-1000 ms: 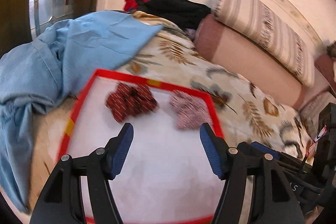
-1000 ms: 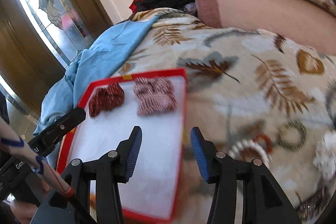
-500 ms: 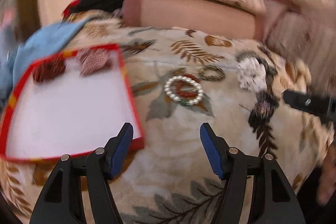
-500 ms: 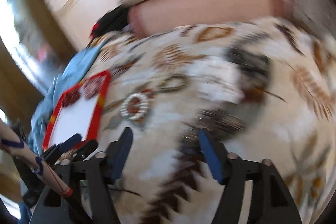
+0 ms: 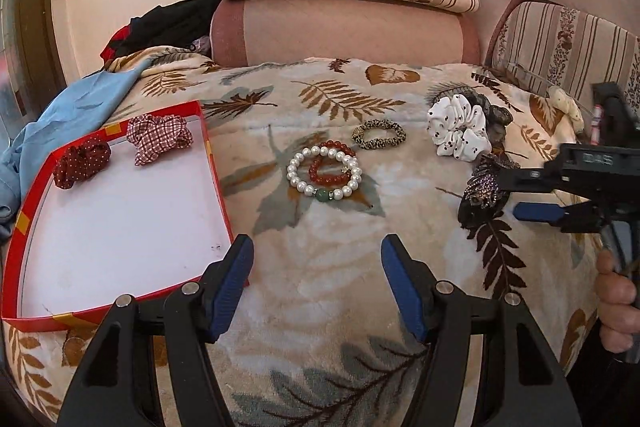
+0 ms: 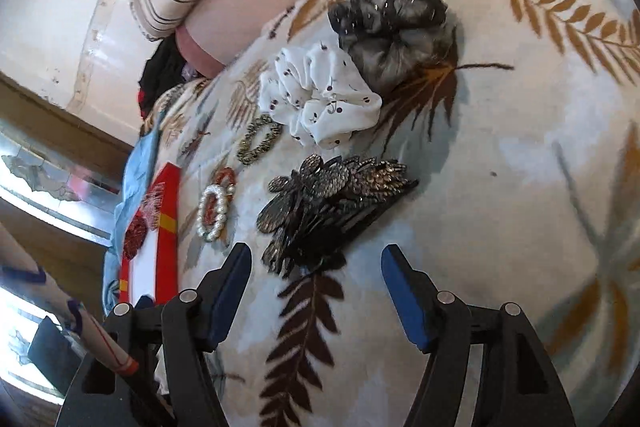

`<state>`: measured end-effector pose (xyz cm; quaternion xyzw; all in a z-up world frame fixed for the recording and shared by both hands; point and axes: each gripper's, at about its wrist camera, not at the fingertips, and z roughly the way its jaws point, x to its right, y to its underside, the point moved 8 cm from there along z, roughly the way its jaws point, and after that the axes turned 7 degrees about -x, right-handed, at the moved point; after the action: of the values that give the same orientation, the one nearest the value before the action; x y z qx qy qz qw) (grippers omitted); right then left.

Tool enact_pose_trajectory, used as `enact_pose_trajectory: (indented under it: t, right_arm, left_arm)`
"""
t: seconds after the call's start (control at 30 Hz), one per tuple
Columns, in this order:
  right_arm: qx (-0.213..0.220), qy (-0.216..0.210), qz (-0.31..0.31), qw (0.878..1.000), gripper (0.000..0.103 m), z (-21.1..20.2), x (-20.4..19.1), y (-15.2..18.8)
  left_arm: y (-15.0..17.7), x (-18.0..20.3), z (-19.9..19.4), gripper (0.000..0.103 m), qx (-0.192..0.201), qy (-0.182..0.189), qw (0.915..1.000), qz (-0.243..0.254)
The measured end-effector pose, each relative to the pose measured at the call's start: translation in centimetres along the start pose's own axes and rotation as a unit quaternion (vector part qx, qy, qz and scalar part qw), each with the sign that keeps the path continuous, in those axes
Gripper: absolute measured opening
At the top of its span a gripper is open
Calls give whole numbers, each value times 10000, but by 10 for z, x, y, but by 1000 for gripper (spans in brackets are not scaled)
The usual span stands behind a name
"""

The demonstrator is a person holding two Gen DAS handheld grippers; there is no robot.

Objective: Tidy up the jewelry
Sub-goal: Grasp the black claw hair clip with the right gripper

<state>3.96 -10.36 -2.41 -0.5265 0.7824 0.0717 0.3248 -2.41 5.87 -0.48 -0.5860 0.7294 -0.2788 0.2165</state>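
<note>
A red-rimmed tray (image 5: 208,151) held a dotted red scrunchie (image 5: 81,163) and a checked one (image 5: 160,137); the left gripper (image 5: 316,287) hung empty and agape by it. Right of it lay a pearl bracelet (image 5: 324,173), then a beaded hair claw (image 6: 328,203) just ahead of the right gripper (image 6: 316,287), its jaws newly widened, clasping nothing

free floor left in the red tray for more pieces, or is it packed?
Mostly free. The red tray holds only the dotted maroon scrunchie and checked scrunchie, both along its far edge; the white floor nearer the left tool is bare. Crowded: blanket around the pearl bracelet and beaded clip.
</note>
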Motion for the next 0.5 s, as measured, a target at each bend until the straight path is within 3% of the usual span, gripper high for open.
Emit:
enact_pose_trajectory:
  t: [0.17, 0.2, 0.27, 0.33, 0.5]
  right_arm:
    - [180, 227, 6, 9996, 74, 16, -6, -20]
    - [185, 256, -51, 9995, 73, 19, -9, -23]
    - [186, 400, -272, 9987, 56, 26, -16, -26]
    - [194, 405, -474, 9979, 46, 28, -21, -26]
    - [343, 432, -774, 9955, 44, 21, -27, -23]
  left_arm:
    - [-1, -1, 2, 65, -14, 73, 10000, -38]
    - [-1, -1, 3, 65, -26, 83, 10000, -39]
    - [-2, -1, 5, 65, -52, 91, 9999, -45]
    - [-2, -1, 7, 65, -97, 142, 9998, -79]
    - [-9, -3, 12, 66, -178, 242, 9992, -251]
